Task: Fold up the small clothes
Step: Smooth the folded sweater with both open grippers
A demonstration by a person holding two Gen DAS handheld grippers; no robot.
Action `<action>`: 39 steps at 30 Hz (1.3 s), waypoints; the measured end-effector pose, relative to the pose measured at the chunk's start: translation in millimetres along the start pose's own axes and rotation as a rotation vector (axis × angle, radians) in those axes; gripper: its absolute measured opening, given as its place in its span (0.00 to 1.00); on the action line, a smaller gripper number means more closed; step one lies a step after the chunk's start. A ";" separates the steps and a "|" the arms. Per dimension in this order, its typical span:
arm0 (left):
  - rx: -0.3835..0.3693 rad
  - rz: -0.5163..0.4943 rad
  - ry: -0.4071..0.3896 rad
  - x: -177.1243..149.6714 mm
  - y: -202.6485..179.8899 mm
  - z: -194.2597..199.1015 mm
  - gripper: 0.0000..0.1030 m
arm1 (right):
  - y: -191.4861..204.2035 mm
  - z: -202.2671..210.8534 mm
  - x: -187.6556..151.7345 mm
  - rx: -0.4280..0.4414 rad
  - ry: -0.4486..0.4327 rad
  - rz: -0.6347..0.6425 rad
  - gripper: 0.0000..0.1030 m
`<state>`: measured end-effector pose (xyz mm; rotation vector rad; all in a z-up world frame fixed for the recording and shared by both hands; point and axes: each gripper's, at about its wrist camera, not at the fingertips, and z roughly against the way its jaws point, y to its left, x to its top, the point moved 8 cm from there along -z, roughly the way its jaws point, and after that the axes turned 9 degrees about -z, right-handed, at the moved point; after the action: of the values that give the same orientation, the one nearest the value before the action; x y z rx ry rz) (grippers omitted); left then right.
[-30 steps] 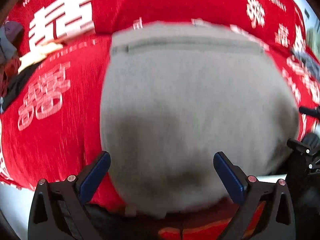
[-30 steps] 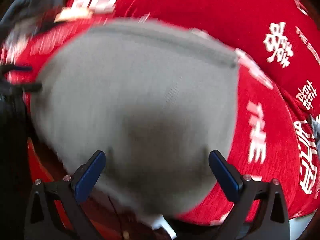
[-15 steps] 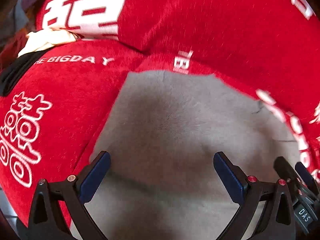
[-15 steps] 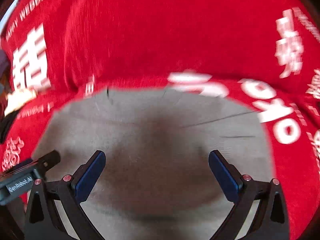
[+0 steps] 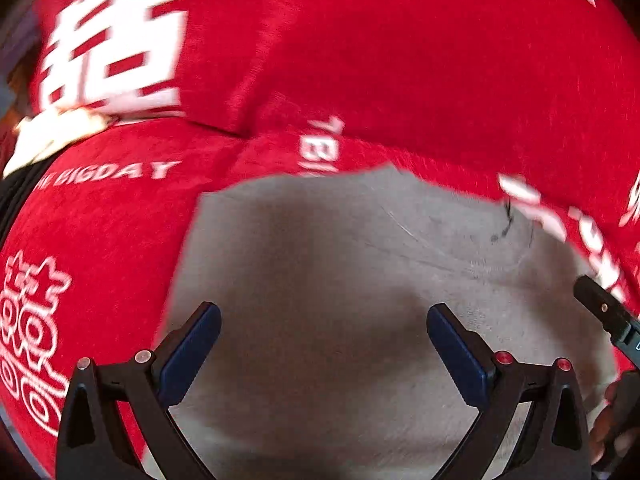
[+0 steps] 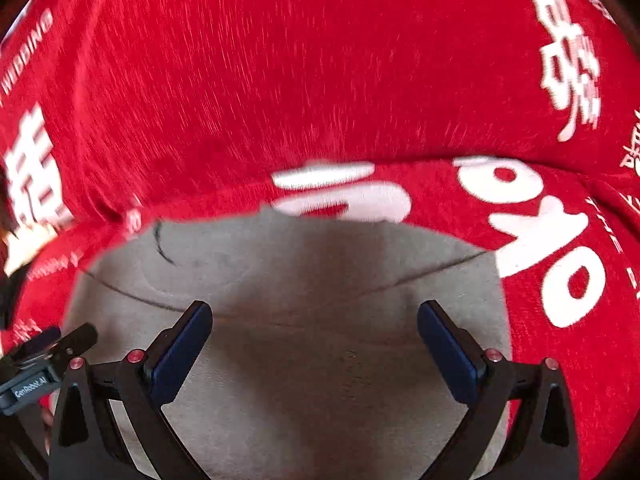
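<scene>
A small grey garment (image 5: 344,264) lies flat on a red cloth with white lettering (image 5: 360,60). It also shows in the right wrist view (image 6: 304,280). My left gripper (image 5: 323,332) is open and empty, low over the garment's left part. My right gripper (image 6: 314,330) is open and empty, low over its right part. Part of the right gripper (image 5: 608,316) shows at the right edge of the left wrist view. Part of the left gripper (image 6: 36,364) shows at the left edge of the right wrist view.
The red cloth (image 6: 320,72) covers the seat and a raised back behind the garment. A pale and dark pile of other clothes (image 5: 44,136) lies at the far left.
Both grippers have come down and forward close over the grey garment, which now lies flat under them. The jaws have stayed open.
</scene>
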<state>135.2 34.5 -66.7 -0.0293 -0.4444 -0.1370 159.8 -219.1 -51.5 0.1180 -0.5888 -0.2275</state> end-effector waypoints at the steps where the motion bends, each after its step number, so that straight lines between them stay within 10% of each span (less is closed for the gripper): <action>1: 0.011 -0.026 0.033 0.8 -4.6 -9.5 1.00 | -6.6 -11.6 -1.9 -0.047 0.037 0.010 0.99; 9: 0.002 0.014 -0.007 28.5 8.7 -12.9 1.00 | -27.5 -15.0 17.7 -0.032 0.009 -0.085 0.99; 15: 0.041 -0.005 0.114 39.8 3.9 -48.4 1.00 | 5.6 -57.4 16.4 -0.138 0.102 0.090 0.99; 22: -0.001 0.048 0.158 45.6 20.7 -43.2 1.00 | -17.7 -44.9 36.3 -0.106 0.101 -0.094 1.00; 25: -0.096 0.050 0.069 20.4 24.1 -5.8 1.00 | -1.0 -6.9 6.7 0.010 0.057 -0.026 1.00; 32: -0.017 -0.100 -0.025 -54.9 10.6 26.1 1.00 | 23.2 20.4 -74.9 -0.092 -0.030 0.226 0.99; 39: -0.060 -0.013 -0.085 -83.2 26.5 61.8 1.00 | -2.1 82.3 -91.4 -0.063 -0.099 0.084 1.00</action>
<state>38.1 74.7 -46.7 -0.0913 -0.5258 -0.1621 39.3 -202.3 -32.9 0.0209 -0.6825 -0.1708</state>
